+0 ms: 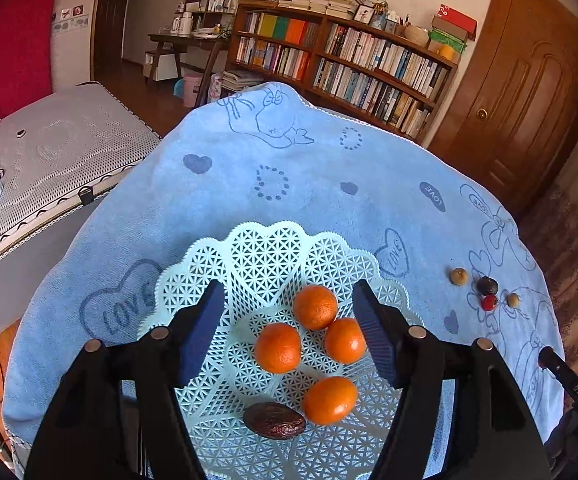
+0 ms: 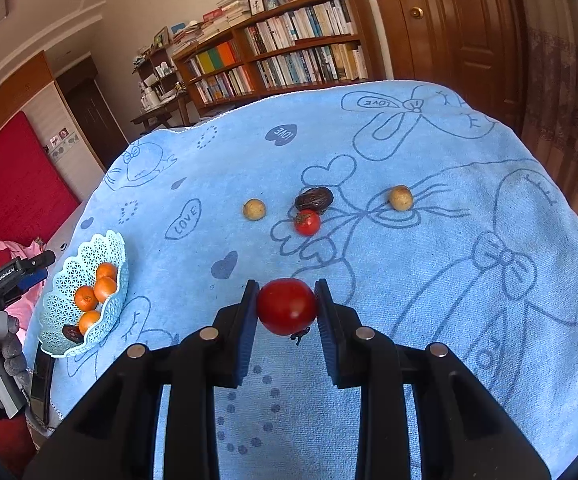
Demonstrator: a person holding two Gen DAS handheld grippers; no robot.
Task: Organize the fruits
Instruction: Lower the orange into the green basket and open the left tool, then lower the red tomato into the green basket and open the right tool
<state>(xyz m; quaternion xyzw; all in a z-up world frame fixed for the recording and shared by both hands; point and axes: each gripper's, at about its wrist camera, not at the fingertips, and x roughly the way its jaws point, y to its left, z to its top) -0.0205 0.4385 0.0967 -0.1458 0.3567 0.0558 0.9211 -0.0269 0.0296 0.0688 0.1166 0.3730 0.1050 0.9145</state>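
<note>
While the right gripper (image 2: 287, 308) is clamped on a round red tomato (image 2: 287, 306), it holds this fruit above the light blue towel with printed hearts (image 2: 449, 280), well to the right of the pale green lattice plastic basket (image 2: 117, 252). The left gripper (image 1: 289, 320) hovers over that basket with its jaws apart and nothing between them. Inside the basket lie four small orange mandarins (image 1: 278, 347) and one dark brown wrinkled date (image 1: 274, 420). Beyond the basket's right side, well apart from it, remain two small tan round fruits (image 2: 254, 209), perhaps longans, a second dark date (image 2: 313, 199) and a small red cherry tomato (image 2: 307, 222). The step in hand seems to be carrying the held tomato. I judge the next move needs a sweep left to the basket, then opening above a free place beside the mandarins.
</note>
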